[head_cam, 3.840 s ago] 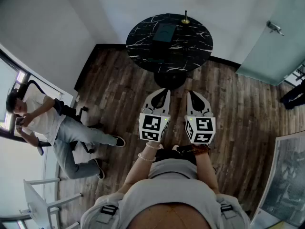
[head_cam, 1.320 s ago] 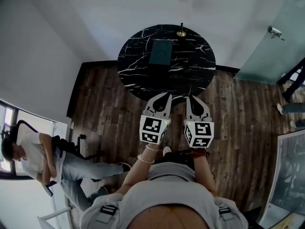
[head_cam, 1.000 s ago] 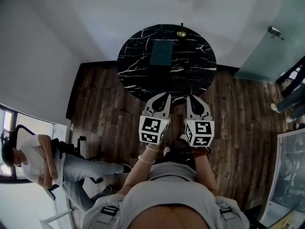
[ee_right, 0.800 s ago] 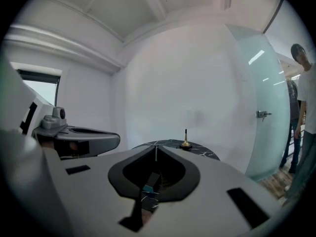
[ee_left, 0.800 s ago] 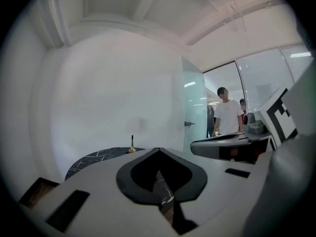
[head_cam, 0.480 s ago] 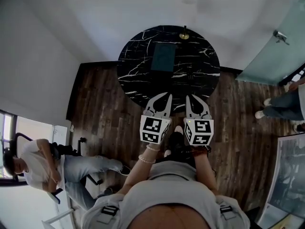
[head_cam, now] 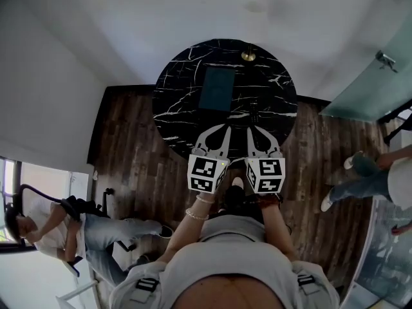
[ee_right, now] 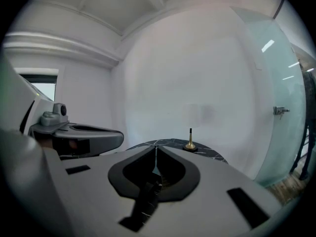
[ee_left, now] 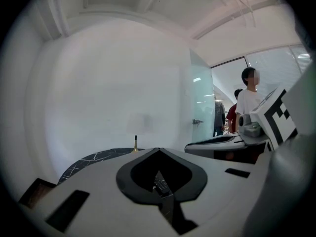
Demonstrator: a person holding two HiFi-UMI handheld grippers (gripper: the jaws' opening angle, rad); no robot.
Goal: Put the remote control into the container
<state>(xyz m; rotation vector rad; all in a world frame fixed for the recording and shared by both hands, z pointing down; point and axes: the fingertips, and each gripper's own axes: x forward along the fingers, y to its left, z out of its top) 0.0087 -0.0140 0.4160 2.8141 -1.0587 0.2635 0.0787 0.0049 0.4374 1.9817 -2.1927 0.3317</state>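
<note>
Both grippers moved forward since moment ago: tips, then short of table point(head_cam: 180, 89), now over its near edge. Reach is nearly in range, grasp not begun. Remote control point(head_cam: 256, 116) lies by that edge, right of container point(head_cam: 216, 89) at table centre, just ahead of right gripper point(head_cam: 250, 131). Left gripper point(head_cam: 227, 129) sits alongside. Both near level, jaws together, nothing held
</note>
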